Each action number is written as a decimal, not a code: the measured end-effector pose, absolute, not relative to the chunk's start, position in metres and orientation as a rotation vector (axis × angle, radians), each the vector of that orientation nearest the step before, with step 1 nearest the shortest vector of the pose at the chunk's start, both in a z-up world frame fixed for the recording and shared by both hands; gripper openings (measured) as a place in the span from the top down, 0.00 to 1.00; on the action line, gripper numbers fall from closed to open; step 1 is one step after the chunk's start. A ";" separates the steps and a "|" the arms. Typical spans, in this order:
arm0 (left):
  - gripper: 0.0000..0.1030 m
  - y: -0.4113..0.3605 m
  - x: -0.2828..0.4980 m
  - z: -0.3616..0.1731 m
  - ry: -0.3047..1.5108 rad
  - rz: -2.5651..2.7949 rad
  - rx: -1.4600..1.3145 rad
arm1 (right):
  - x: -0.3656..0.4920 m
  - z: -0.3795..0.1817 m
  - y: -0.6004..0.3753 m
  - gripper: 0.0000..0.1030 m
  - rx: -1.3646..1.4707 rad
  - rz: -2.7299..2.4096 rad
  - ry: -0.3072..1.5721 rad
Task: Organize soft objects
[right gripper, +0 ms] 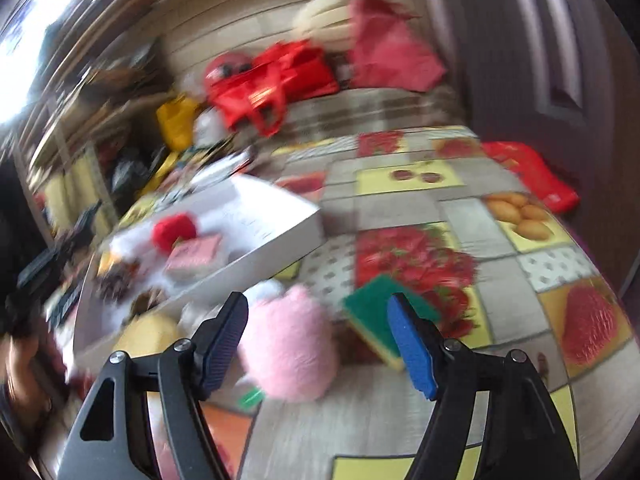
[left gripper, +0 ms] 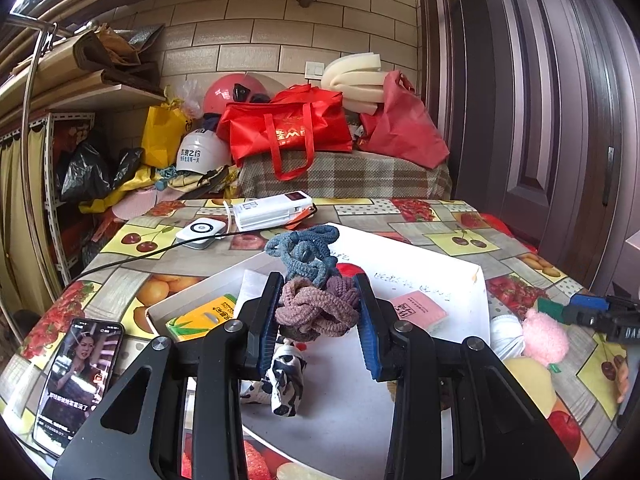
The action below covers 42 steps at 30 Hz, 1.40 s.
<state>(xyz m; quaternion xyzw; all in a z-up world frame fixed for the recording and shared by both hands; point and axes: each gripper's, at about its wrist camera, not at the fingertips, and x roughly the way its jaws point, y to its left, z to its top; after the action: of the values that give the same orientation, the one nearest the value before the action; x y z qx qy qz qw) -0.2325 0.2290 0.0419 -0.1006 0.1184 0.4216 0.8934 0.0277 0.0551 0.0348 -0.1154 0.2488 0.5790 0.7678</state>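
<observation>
My left gripper (left gripper: 318, 292) is shut on a knotted bundle of hair ties (left gripper: 316, 314), mauve and purple, with blue ties (left gripper: 304, 248) trailing off its far end. It hangs over the white tray (left gripper: 420, 276), where a cow-patterned cloth (left gripper: 286, 376) lies below. In the blurred right wrist view my right gripper (right gripper: 318, 304) stands open around a pink fluffy ball (right gripper: 288, 352) on the table, with a gap at the right pad. A green and yellow sponge (right gripper: 376, 320) lies just beyond. The tray (right gripper: 280, 232) holds a red pompom (right gripper: 174, 230) and a pink booklet (right gripper: 196, 256).
A phone (left gripper: 80, 376) with a lit screen lies at the table's near left. A power bank (left gripper: 272, 208) and a white charger (left gripper: 200, 232) with cable sit at the far edge. A yellow pack (left gripper: 204, 318) is in the tray. Red bags (left gripper: 288, 128) pile behind; a door (left gripper: 540, 100) stands right.
</observation>
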 end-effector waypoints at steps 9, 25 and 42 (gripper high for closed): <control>0.67 0.229 -0.234 0.042 0.237 0.876 -0.204 | -0.013 0.012 0.098 0.30 -0.604 1.208 0.512; 0.67 0.229 -0.234 0.044 0.237 0.892 -0.192 | -0.001 0.046 0.026 0.54 -0.236 1.116 0.293; 0.67 0.238 -0.231 0.043 0.256 0.922 -0.229 | -0.006 0.045 0.096 0.52 -0.258 1.155 0.320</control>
<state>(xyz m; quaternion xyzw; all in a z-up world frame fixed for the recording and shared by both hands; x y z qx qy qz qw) -0.2311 0.2379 0.0428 -0.1099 0.1227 0.4425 0.8815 -0.0058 0.0956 0.0446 -0.1210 0.1501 0.5420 0.8180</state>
